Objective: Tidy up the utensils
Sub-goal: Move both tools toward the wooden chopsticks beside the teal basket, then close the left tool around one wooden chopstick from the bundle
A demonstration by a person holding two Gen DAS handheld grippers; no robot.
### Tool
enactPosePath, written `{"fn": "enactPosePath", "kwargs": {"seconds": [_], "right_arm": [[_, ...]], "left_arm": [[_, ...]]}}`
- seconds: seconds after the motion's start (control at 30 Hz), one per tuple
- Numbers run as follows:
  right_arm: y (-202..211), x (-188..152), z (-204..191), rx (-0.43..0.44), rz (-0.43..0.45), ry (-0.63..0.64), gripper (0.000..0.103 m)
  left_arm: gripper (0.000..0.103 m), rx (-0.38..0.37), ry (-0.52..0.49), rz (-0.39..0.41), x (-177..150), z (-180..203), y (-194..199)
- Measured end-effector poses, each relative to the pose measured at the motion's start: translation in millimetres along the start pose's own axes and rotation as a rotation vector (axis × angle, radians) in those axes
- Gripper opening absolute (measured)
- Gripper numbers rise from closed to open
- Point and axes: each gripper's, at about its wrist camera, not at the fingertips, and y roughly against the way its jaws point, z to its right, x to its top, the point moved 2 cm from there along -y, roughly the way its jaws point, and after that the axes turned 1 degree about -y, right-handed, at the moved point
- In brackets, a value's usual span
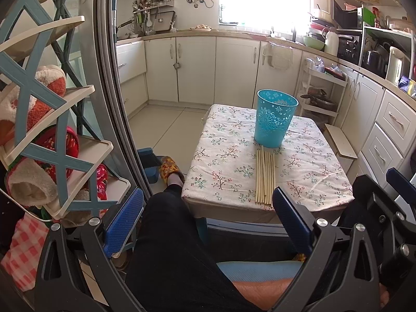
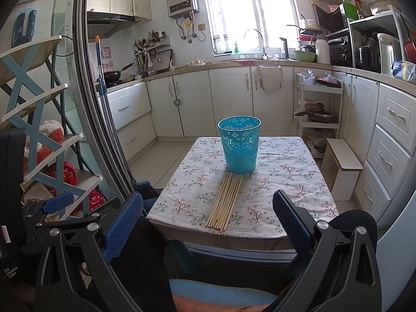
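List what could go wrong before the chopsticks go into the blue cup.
1. The chopsticks lie packed side by side on the floral tablecloth; a grab may catch several or scatter them.
2. Their near ends sit close to the table edge, so a nudge could roll some off.
3. The blue cup looks light and tall; a stick pushed against its rim might tip it.
Both the left gripper and right gripper are open and short of the table.

Light source: daylight from the window (image 2: 249, 13) far ahead of the tool, blown out white.
Brightness: bright, even.
Shadows: soft, faint.
Distortion: strong fisheye bending at edges, dark corners.
Focus: sharp throughout.
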Motion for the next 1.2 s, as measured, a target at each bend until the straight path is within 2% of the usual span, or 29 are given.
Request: {"fn": "enactPosePath", "kwargs": {"seconds": [0.27,0.33,0.5,0.63,0.8,0.87,0.93,1.0,1.03,1.07,1.13,1.2], "right_arm": [[-3,-3,-1,0.005,-0.020,-0.013,0.096],[-5,-3,-2,-0.019,-0.027,0.033,0.096],[-15,-3,0,-0.039,-0.077,0.063,0.096],[-27,-3,6,-0.021,-0.071,0.028,0.096],[-61,2,24,-0.086,-0.125,0.013,0.096],[-85,1,38,-0.131,-0.142,0.010,0.096],[-116,-5,54,-0.167,-0.201,0.005,0.095],[-150,-14,72,-0.196,-0.275,-0.016,0.077],[-170,-20,81,-0.196,-0.331,-0.042,0.064],[-184,-24,88,-0.189,-0.369,-0.067,0.056],[-210,-34,97,-0.185,-0.438,-0.115,0.046],[-233,-40,101,-0.184,-0.478,-0.137,0.042]], "left_arm": [[0.096,-0.003,-0.003,-0.018,-4,6,-5],[0.096,-0.005,-0.005,-0.026,-4,4,-8],[0.096,-0.011,-0.010,-0.059,-2,3,-20],[0.096,-0.025,-0.012,-0.105,-1,3,-38],[0.096,-0.028,-0.040,-0.153,2,7,-73],[0.096,-0.023,-0.049,-0.168,5,7,-89],[0.096,-0.024,-0.053,-0.183,6,8,-104],[0.096,-0.030,-0.056,-0.206,9,8,-122],[0.096,-0.033,-0.055,-0.217,10,9,-130],[0.096,-0.036,-0.053,-0.231,11,9,-140],[0.096,-0.038,-0.045,-0.251,13,7,-156],[0.096,-0.050,-0.033,-0.272,14,7,-173]]}}
